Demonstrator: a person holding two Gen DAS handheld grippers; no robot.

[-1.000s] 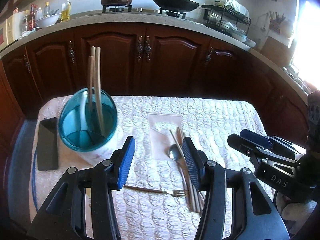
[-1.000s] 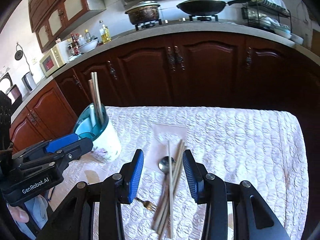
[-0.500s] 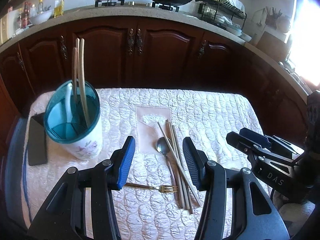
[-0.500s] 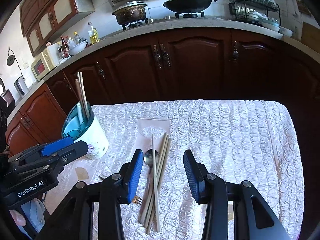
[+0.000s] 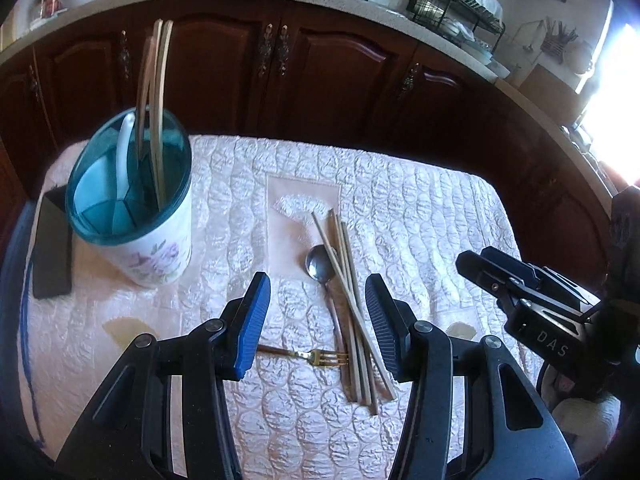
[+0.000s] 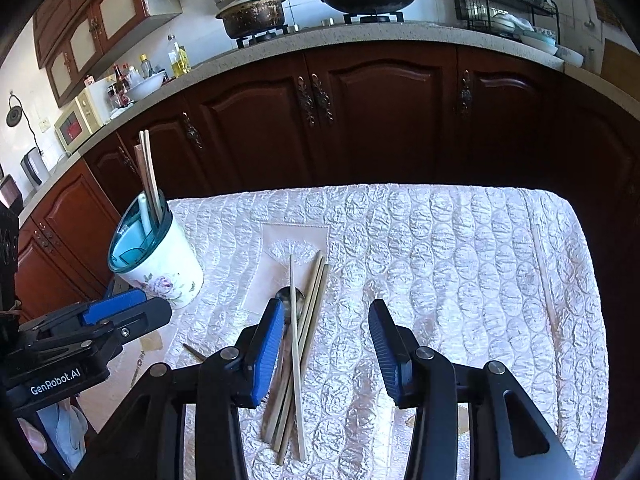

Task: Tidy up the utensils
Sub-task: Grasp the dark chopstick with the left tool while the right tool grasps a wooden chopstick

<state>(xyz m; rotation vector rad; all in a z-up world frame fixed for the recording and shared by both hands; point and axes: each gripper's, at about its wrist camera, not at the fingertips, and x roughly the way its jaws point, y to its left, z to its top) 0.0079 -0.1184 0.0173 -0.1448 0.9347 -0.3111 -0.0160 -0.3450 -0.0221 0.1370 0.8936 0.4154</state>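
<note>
I'm lining both released tools, left tool [image 5: 318, 322] and right tool [image 6: 326, 350], over the mid-bench chopsticks [image 6: 298, 352]; next, clench one and carry it to the holder [image 5: 132, 208].

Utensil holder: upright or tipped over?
Upright. The utensil holder stands on its base on the quilted cloth, teal rim up, with chopsticks standing inside it.

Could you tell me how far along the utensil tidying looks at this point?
Partly done: a few chopsticks and a white spoon already stand in the holder. Nothing is in hand; the left gripper and right gripper are open above the pile. Left on the table: loose chopsticks, metal spoon and fork.
</note>
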